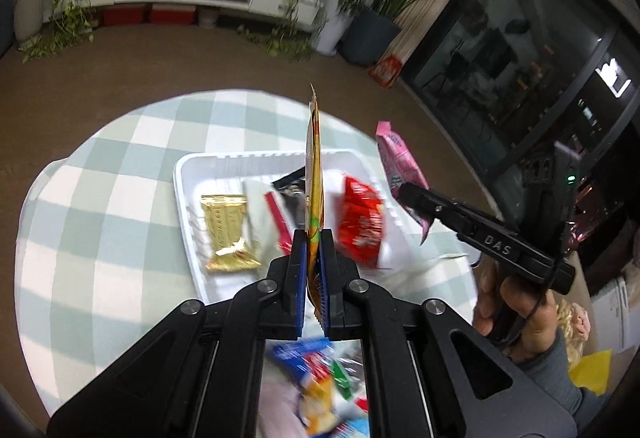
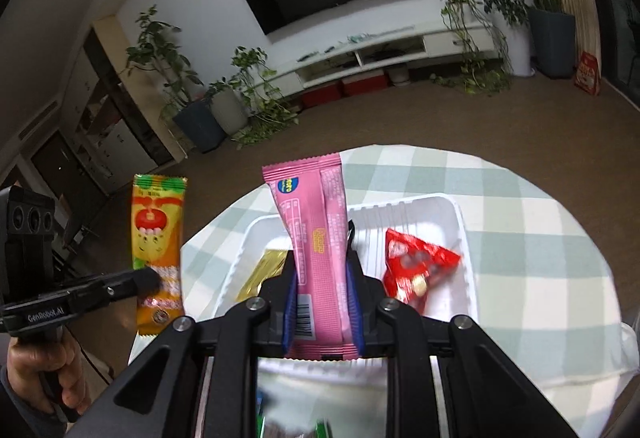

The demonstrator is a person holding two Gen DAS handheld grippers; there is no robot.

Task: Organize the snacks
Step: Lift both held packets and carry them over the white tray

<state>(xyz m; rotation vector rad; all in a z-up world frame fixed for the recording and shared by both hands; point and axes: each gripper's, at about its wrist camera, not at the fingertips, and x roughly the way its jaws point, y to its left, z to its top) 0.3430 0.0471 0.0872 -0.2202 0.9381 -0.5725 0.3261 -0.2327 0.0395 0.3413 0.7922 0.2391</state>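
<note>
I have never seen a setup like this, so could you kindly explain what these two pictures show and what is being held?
No robot here: a person holds a handheld two-finger tool in each hand, each with a camera looking along its fingers. In the left camera's picture, the left tool is shut on an orange-yellow snack packet, seen edge-on. In the right camera's picture, the right tool grips a pink snack packet. Below, on a checked tablecloth, a white tray holds a gold packet and a red packet.

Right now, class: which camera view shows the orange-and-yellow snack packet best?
The right wrist view: the orange-and-yellow packet faces the camera flat, printed front visible, clamped in the left gripper. The left wrist view shows it only edge-on, a thin strip rising from between the shut jaws above the white tray.
</note>
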